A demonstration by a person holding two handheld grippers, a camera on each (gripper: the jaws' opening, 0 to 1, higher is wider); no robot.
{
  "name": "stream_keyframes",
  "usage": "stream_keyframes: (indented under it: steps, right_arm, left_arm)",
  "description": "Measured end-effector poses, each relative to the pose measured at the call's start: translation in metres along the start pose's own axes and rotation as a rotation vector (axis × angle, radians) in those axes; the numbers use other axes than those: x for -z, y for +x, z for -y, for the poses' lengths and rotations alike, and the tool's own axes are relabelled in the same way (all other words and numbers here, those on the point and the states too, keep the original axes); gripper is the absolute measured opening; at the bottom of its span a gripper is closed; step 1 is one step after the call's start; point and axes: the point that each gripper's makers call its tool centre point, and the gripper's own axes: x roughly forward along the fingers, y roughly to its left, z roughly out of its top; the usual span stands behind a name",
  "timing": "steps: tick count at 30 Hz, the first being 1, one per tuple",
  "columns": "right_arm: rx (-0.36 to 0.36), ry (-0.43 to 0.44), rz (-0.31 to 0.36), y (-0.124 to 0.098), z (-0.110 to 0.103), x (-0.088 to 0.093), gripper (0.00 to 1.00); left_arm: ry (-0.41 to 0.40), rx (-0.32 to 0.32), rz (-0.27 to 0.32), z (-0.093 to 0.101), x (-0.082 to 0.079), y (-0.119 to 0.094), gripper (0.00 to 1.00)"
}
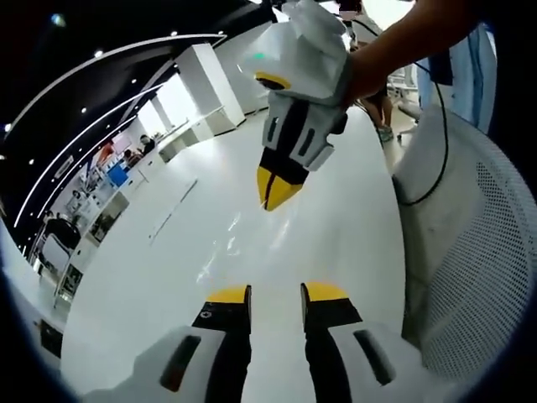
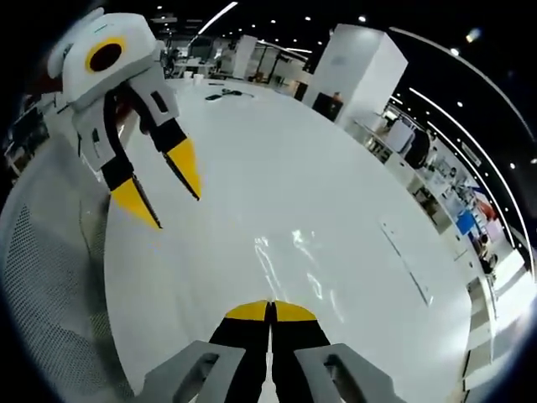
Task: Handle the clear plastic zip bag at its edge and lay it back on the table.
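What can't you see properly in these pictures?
- Clear zip bag, right gripper view: shows as faint glints; its edges melt into the white table.
- Whether the shut right tongs pinch the bag: their own tips hide the contact.
- Dark things far along the table: too small to name.
- Person's arm, left gripper view: cut off by the picture's edge.
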Motion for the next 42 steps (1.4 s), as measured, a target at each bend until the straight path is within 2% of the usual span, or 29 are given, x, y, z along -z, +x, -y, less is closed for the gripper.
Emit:
stream_keyframes:
  steps: [11,16,17,22,38,42]
  right_arm:
    - [0.018,-0.032,-0.016,0.005,0.006,0.005,0.00]
    - [0.012,-0.078,-0.012,0.007,0.006,0.006,0.00]
    - [0.024,-0.121,-0.009,0.007,0.009,0.005,0.00]
    - [0.021,-0.159,-0.019,0.009,0.008,0.005,0.00]
    - [0.008,-0.166,-0.048,0.026,0.011,0.016,0.00]
    - [-0.013,-0.167,-0.063,0.029,0.005,0.021,0.00]
  left_arm:
    - [-0.043,-0.009,-0.015,0.002,0.014,-0.004,0.21]
    - [-0.052,-0.013,-0.018,0.002,0.016,-0.005,0.21]
    - [-0.058,-0.014,-0.018,0.001,0.017,-0.005,0.21]
    - [-0.075,-0.023,-0.010,-0.001,0.015,-0.007,0.22]
    - [-0.109,-0.035,-0.014,-0.001,0.019,-0.010,0.23]
    - [-0.107,-0.037,-0.014,-0.002,0.020,-0.010,0.22]
